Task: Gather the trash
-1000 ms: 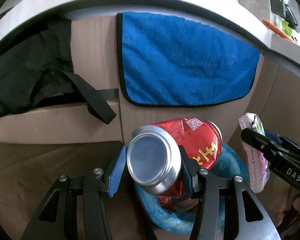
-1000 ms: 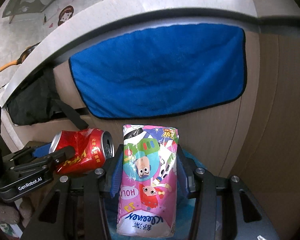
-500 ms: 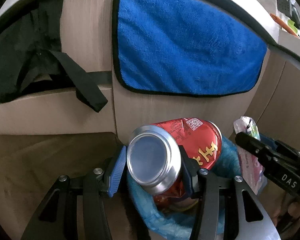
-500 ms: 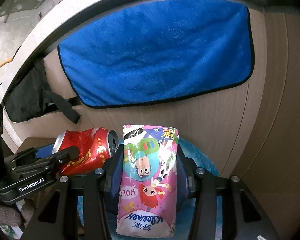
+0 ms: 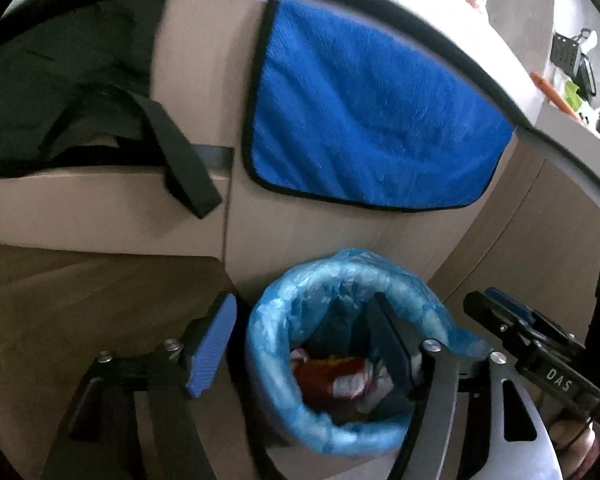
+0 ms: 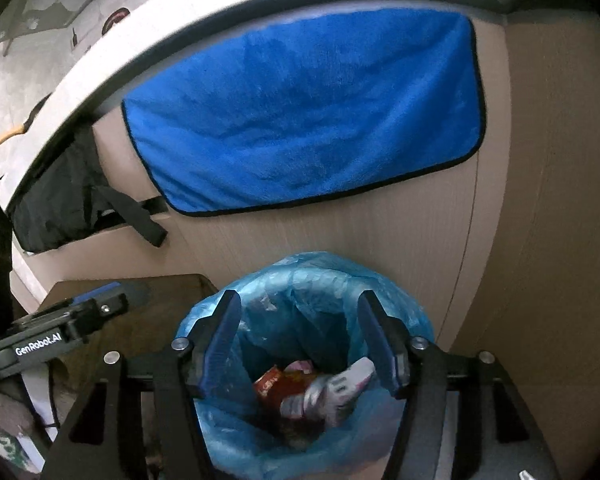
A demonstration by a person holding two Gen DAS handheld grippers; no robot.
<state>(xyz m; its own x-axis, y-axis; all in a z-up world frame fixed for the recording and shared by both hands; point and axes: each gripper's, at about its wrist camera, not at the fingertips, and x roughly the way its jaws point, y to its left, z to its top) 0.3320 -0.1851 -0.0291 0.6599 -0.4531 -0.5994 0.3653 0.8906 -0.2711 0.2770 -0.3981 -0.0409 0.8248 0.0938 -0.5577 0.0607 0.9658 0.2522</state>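
A bin lined with a blue bag (image 5: 268, 320) (image 6: 396, 300) stands against the wooden cabinet. The red can (image 5: 328, 376) (image 6: 276, 388) and the pink tissue pack (image 6: 332, 392) lie inside it. My left gripper (image 5: 300, 344) is open and empty above the bin, its right finger over the opening. My right gripper (image 6: 304, 344) is open and empty, straddling the bin's mouth. Each gripper shows in the other's view: the right one in the left wrist view (image 5: 512, 320), the left one in the right wrist view (image 6: 80, 316).
A blue towel (image 5: 372, 120) (image 6: 308, 112) hangs on the cabinet door behind the bin. A black cloth with a strap (image 5: 60, 92) (image 6: 72, 200) hangs from the drawer at left. The counter edge (image 5: 560, 128) runs above. A brown surface (image 5: 100, 296) lies left of the bin.
Both grippers opened. The red can and the tissue pack dropped into the bin. Both views tilted slightly upward.
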